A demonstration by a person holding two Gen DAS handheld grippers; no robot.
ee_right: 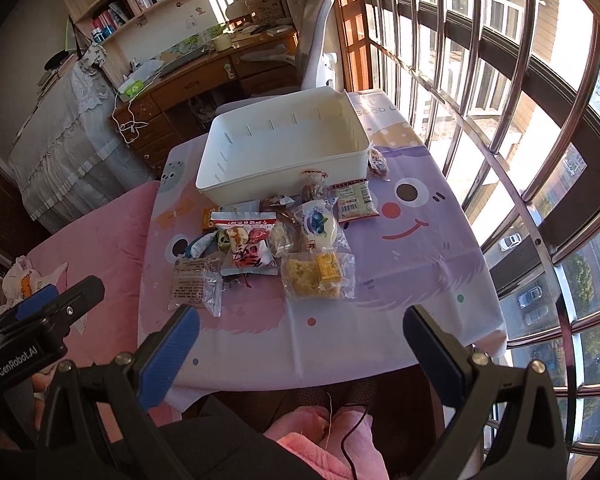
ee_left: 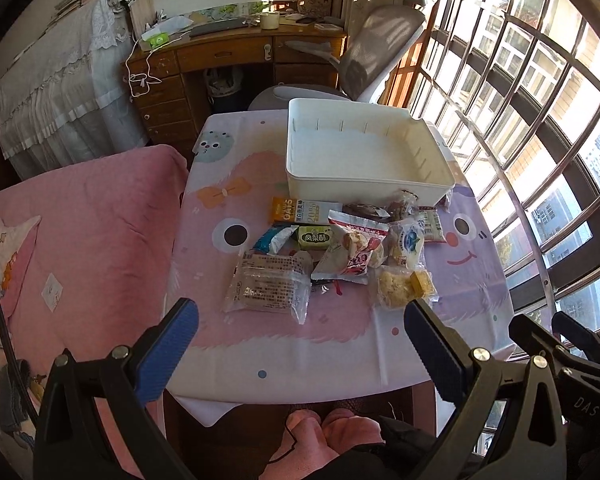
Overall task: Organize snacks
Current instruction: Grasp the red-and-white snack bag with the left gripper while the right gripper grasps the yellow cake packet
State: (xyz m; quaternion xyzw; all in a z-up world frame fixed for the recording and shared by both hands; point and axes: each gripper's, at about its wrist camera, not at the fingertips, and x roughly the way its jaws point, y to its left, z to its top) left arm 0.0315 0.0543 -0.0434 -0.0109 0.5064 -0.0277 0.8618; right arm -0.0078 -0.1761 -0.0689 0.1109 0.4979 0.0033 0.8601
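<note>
An empty white bin (ee_left: 364, 152) (ee_right: 284, 148) stands at the far side of a small table. In front of it lies a heap of several wrapped snacks: a clear pack of brown biscuits (ee_left: 270, 284) (ee_right: 194, 280), a red-and-white packet (ee_left: 352, 248) (ee_right: 248, 248), a yellow crispy cake in clear wrap (ee_left: 404, 286) (ee_right: 316, 274), an orange bar (ee_left: 300, 210) and a blueberry bun pack (ee_right: 320, 224). My left gripper (ee_left: 300, 344) hangs open above the table's near edge, holding nothing. My right gripper (ee_right: 300, 344) is open too, short of the snacks.
The table wears a pink and purple cartoon cloth (ee_left: 328, 340) (ee_right: 412, 264). A pink-covered bed (ee_left: 88, 232) lies on the left, barred windows (ee_left: 540, 120) on the right. A grey office chair (ee_left: 380, 48) and wooden desk (ee_left: 236, 56) stand behind. The person's pink slippers (ee_left: 332, 428) show below.
</note>
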